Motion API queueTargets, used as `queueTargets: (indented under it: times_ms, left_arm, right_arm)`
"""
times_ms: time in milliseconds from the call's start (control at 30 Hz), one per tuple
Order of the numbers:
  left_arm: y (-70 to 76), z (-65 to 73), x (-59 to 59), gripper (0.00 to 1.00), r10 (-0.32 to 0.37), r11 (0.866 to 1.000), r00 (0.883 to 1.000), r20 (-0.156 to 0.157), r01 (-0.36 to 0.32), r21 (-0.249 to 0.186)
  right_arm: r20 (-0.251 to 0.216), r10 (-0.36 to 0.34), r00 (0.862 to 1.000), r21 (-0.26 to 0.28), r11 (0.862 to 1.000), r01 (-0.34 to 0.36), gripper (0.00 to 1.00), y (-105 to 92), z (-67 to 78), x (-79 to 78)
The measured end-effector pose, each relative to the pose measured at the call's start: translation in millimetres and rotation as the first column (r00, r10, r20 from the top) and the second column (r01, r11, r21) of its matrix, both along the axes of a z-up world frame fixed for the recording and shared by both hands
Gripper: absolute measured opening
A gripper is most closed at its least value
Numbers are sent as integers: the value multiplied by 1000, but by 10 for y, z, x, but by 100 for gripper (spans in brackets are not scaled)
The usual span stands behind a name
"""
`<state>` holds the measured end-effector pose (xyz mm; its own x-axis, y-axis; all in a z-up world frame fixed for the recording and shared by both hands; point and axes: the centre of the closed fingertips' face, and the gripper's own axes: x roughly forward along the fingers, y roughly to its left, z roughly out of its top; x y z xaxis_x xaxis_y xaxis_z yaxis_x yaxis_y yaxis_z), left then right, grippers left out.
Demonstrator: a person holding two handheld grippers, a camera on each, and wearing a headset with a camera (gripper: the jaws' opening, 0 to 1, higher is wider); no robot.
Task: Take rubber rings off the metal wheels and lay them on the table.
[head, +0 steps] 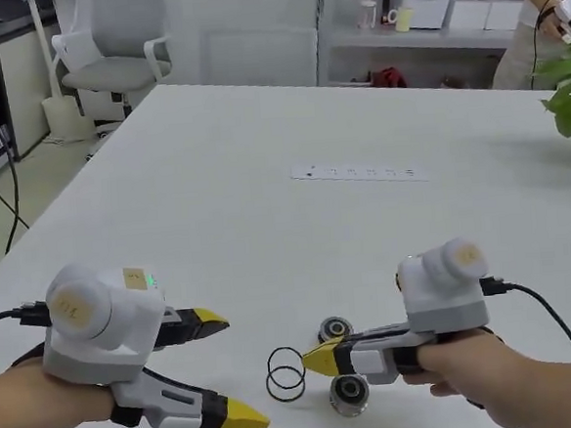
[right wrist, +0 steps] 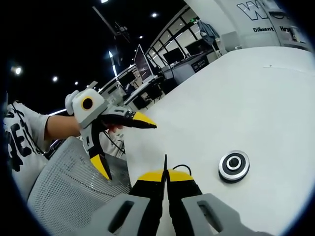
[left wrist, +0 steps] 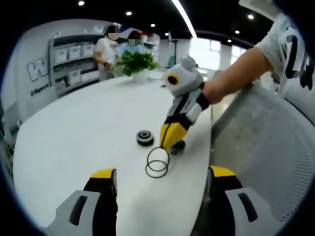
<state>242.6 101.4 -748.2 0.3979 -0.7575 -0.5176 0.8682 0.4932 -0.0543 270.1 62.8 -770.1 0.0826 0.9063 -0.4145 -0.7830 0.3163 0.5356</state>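
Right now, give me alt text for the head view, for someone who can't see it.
On a white table, the right tool is shut on the edge of two overlapping black rubber rings lying beside two metal wheels. The left tool is open at lower left, apart from them.

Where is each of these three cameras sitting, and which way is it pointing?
Head view: on the headset, looking down at the table; both forearms show.
Left gripper view: on the left hand-held gripper, facing the right hand-held gripper and its arm.
Right gripper view: on the right one, shut on a rubber ring, facing the left one, with arm and shirt.
Shared: both gripper views see the same metal wheel.
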Motion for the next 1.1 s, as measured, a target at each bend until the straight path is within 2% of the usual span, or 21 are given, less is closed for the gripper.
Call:
queueTargets:
  times_ms: [333,533,800,1100]
  left_arm:
    - [32,-14,-15,77,4,1000,1000,-2,-4,8]
    - [38,-37,-31,77,2,1000,1000,-8,-2,13]
    - [40,-74,-37,77,4,1000,1000,-16,-3,16]
    - [11,-102,-63,77,-4,1000,1000,-22,4,21]
  right_arm:
    - [-32,-24,999,-22,999,24,0,32,-90,10]
    - [-54,-22,998,-15,1000,21,0,41,-113,-10]
    - [-57,-16,998,-29,999,15,0,37,-175,-35]
    - [-58,-48,997,-45,998,46,0,-11,-230,13]
